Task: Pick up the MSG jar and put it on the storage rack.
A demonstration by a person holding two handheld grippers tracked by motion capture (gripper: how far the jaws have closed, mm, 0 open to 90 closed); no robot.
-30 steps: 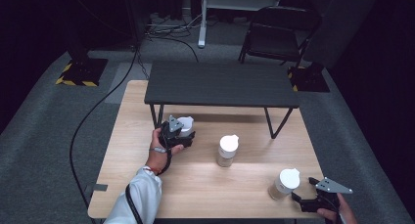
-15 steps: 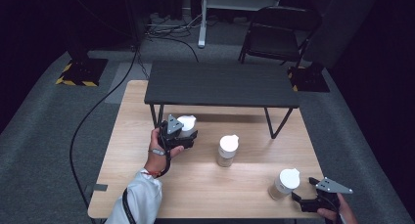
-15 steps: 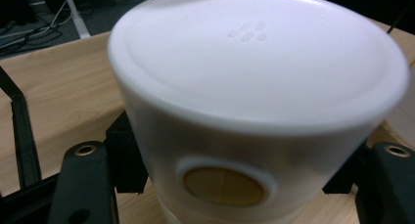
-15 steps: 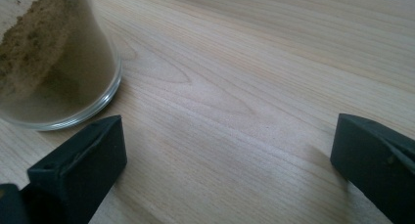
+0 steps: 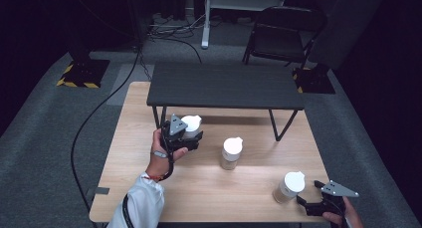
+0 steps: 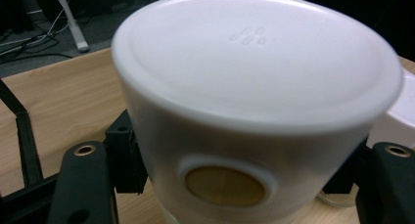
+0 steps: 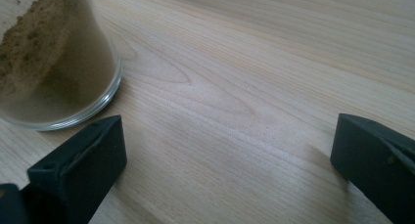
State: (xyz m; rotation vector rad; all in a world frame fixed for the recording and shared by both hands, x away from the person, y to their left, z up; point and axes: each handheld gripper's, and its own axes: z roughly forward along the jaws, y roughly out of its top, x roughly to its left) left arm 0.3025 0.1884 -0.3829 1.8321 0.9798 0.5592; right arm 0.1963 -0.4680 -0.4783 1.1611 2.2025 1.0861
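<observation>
A glass jar with a white flip lid [image 5: 191, 125] is being gripped upright by the left gripper [image 5: 182, 134], just before the low black shelf [image 5: 224, 86]; the right gripper [image 5: 318, 204] is being held wide, empty.

White-lidded jar [image 6: 254, 111] sat clamped between the left gripper [image 6: 240, 185]'s two black jaws, lid close to the lens, slightly blurred. Round tan spot showed on its front. Wooden tabletop [image 6: 58, 101] lay behind; black table leg [image 6: 22, 136] at left.

left gripper [image 5: 188, 134]: jaws clamped on a white-lidded jar [image 5: 191, 124], forearm reaching forward | right gripper [image 5: 318, 205]: jaws spread wide, nothing between them, held low in hand
</observation>
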